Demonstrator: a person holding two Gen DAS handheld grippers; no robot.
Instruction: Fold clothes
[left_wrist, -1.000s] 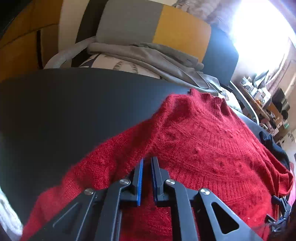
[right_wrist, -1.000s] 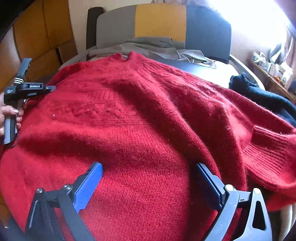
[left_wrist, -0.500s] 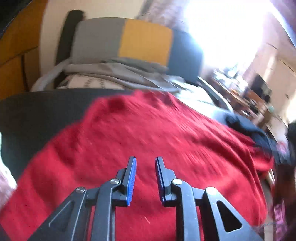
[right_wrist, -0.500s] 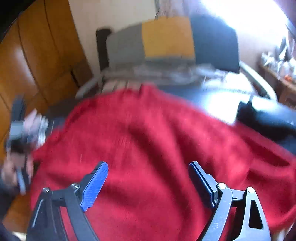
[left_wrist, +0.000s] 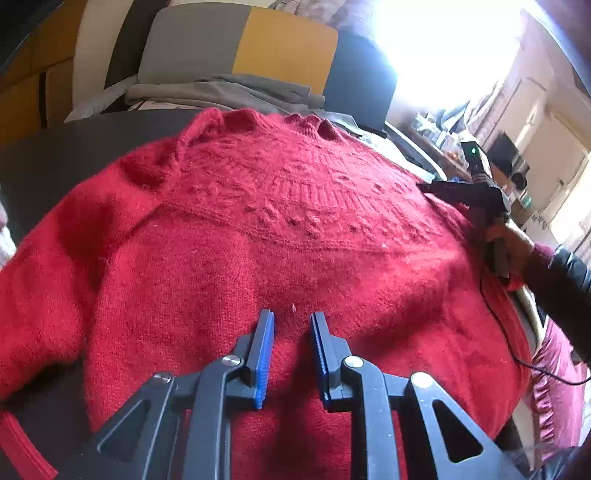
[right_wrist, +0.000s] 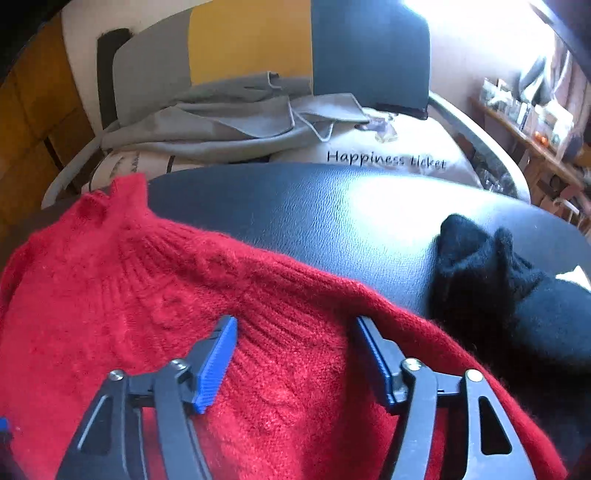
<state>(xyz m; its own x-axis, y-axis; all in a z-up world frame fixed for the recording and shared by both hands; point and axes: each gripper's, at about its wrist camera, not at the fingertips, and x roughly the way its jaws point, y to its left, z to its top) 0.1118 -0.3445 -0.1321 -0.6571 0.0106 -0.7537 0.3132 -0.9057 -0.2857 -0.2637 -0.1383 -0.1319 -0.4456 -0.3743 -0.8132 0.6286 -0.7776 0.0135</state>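
The right gripper (right_wrist: 293, 325) is closing over the shoulder ridge of the red sweater (left_wrist: 280, 236), wool between its pads but not yet pinched; the left gripper (left_wrist: 291, 325) hovers narrowly parted and empty above the sweater's chest. The sweater lies spread on the black table (right_wrist: 332, 210), collar away. Best to pinch only the shoulder seam, then fold towards the sweater's middle.

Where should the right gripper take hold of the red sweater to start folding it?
Probably the ribbed shoulder edge of the red sweater, coming from above. That edge lies between the closing fingers of the right gripper, beside bare black tabletop, so the fabric there can pinch up freely.
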